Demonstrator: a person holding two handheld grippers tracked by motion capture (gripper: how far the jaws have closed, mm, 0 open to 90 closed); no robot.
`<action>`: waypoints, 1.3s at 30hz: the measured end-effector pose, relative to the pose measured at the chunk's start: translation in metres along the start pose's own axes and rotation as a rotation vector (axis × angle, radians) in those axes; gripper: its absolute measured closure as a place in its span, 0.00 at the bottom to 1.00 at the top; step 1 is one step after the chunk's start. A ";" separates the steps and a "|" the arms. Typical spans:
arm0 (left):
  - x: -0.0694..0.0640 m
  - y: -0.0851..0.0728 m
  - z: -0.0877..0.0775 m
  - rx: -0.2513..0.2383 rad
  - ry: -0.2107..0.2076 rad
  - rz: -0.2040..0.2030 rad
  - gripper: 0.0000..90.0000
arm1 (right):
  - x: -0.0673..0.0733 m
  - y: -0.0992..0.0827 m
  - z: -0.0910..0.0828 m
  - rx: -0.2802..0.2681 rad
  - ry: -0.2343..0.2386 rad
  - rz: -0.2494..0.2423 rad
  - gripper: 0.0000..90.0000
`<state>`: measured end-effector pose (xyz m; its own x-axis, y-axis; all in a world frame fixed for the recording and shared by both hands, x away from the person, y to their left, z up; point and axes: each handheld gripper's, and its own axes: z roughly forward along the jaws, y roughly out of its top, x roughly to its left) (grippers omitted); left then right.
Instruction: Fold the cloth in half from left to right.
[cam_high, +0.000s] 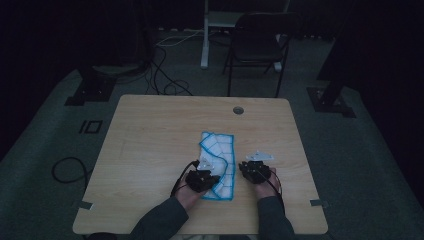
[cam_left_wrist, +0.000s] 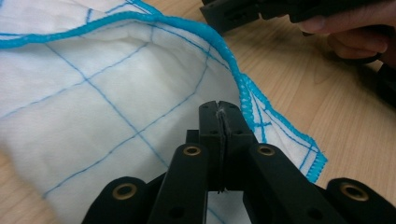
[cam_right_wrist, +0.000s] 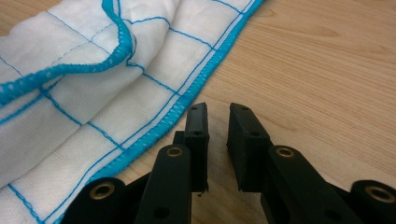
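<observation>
White woven cloth with blue grid lines and blue stitched hem (cam_high: 218, 165): lying partly folded on light wooden table (cam_high: 150, 150), near the front edge, between both hands. Judged light, limp and non-fragile; likely to sag and drape when lifted, unlikely to slip from rubbery pads. Best taken at the stitched hem or a corner, where the thicker edge gives purchase.

Left gripper (cam_left_wrist: 219, 109): jaws pressed fully together, over the cloth just inside its hem; a few white threads visible in the seam, so probably pinching a fold of fabric.

Right gripper (cam_right_wrist: 218, 119): jaws parted by a narrow gap, nothing between them, resting over bare table just beside the cloth's hem, not touching it.
</observation>
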<state>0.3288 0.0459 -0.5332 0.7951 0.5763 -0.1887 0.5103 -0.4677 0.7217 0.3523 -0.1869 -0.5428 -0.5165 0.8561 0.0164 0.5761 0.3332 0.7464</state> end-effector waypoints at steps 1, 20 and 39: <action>-0.001 0.000 0.001 0.003 -0.003 0.005 0.98 | 0.000 0.000 0.000 -0.001 0.000 0.000 0.87; 0.006 0.000 -0.008 -0.036 0.062 0.021 0.91 | 0.005 0.010 -0.005 -0.051 0.027 -0.013 0.83; 0.042 -0.021 -0.031 -0.048 0.185 -0.041 0.90 | 0.036 0.046 0.011 -0.102 0.096 -0.108 0.81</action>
<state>0.3416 0.1006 -0.5357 0.6982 0.7094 -0.0961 0.5209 -0.4114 0.7480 0.3674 -0.1366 -0.5146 -0.6329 0.7742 -0.0077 0.4493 0.3753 0.8108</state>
